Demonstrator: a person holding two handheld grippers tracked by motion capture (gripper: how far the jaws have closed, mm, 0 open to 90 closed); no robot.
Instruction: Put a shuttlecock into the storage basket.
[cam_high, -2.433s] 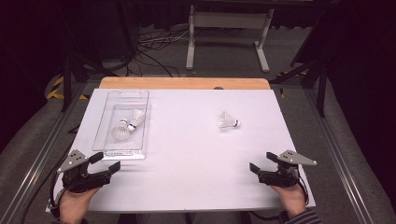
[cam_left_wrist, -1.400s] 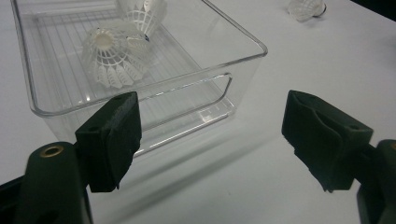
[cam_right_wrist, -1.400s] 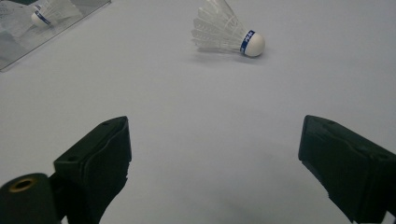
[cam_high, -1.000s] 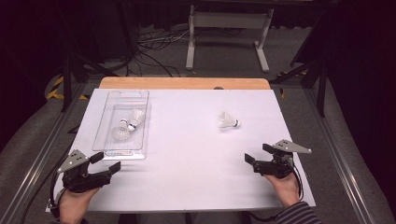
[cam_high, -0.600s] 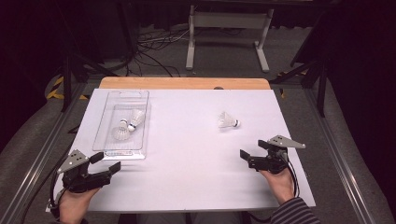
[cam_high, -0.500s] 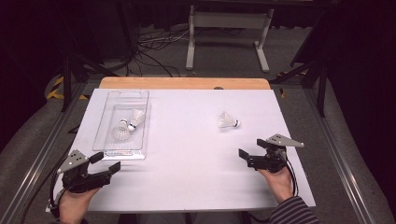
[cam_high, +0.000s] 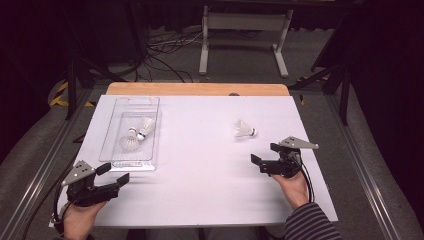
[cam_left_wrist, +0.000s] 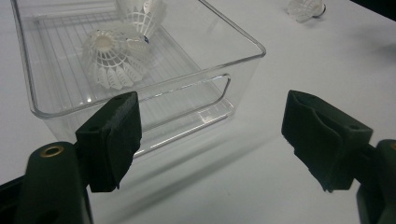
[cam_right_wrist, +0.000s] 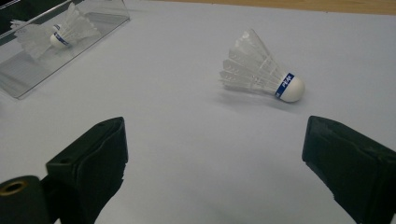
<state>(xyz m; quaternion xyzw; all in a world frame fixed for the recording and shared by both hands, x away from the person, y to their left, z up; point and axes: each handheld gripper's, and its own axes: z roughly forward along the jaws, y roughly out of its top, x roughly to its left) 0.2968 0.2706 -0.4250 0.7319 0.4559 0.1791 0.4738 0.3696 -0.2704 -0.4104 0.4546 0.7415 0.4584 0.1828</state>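
A white shuttlecock (cam_high: 244, 130) (cam_right_wrist: 261, 72) lies on its side on the white table, right of centre, cork toward the right. My right gripper (cam_high: 266, 156) (cam_right_wrist: 215, 172) hovers open a short way in front of it, jaws wide with nothing between them. Two more shuttlecocks (cam_high: 137, 134) (cam_left_wrist: 117, 58) lie inside a clear plastic tray (cam_high: 111, 155) (cam_left_wrist: 243, 42) at the left. My left gripper (cam_high: 112, 173) (cam_left_wrist: 210, 140) rests open near the table's front left corner, just before the tray's near end.
The white sheet (cam_high: 200, 200) covers a wooden tabletop (cam_high: 195, 89) whose far edge shows. Metal rails (cam_high: 365, 170) run along both sides. Cables and a stand base (cam_high: 240, 30) lie on the floor beyond the table.
My right gripper has moved forward and slightly left toward the loose shuttlecock, staying open. The left gripper, the tray and the shuttlecocks have stayed put.
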